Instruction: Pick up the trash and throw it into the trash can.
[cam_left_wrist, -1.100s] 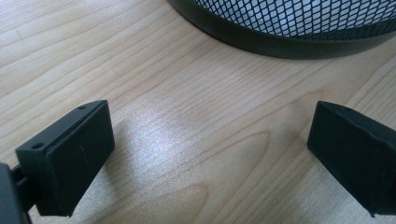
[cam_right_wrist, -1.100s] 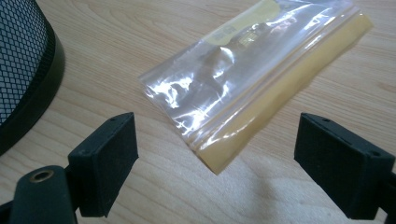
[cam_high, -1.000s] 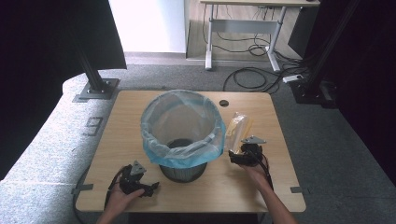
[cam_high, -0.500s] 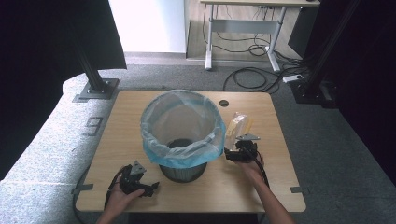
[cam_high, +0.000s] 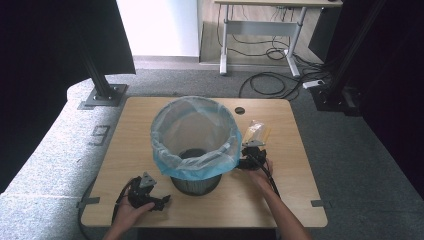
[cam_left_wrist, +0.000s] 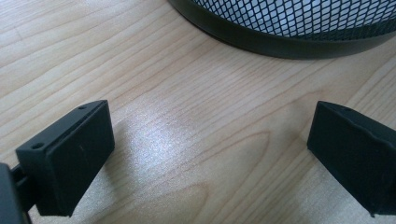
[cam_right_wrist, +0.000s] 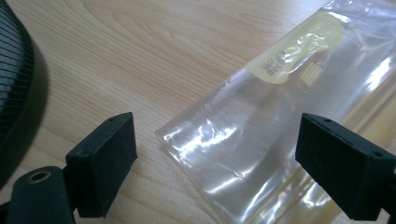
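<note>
**Clear packet beside the bin, both claws spread**

The clear plastic packet (cam_right_wrist: 261, 140) lay flat on the bench (cam_high: 135, 130), just to the right of the mesh waste bin (cam_high: 196, 181) and touching nothing else that could be made out. A yellow printed patch sat at its far end in the right gripper view, and its near edge lay between the two black jaws of the right claw (cam_right_wrist: 233, 172). Those jaws stood wide apart — one on either side of the packet's near end, neither clearly pressing on it. In the high view the packet (cam_high: 256, 132) showed beyond the right claw (cam_high: 248, 159), which sat close against the bin's right side, under the overhang of the blue liner (cam_high: 170, 160).

The blue liner was folded down over the bin's rim and hung partway down the dark mesh wall.

The left claw (cam_high: 161, 201) rested low over the bench in front of the bin and a little to its left — held in the person's left hand (cam_high: 131, 212). In the left gripper view the left claw (cam_left_wrist: 210, 158) was also wide open, with bare wood between its jaws and the bin's black base ring (cam_left_wrist: 280, 44) just ahead.

A small dark round disc (cam_high: 240, 110) lay on the bench behind the bin, to its right.
</note>
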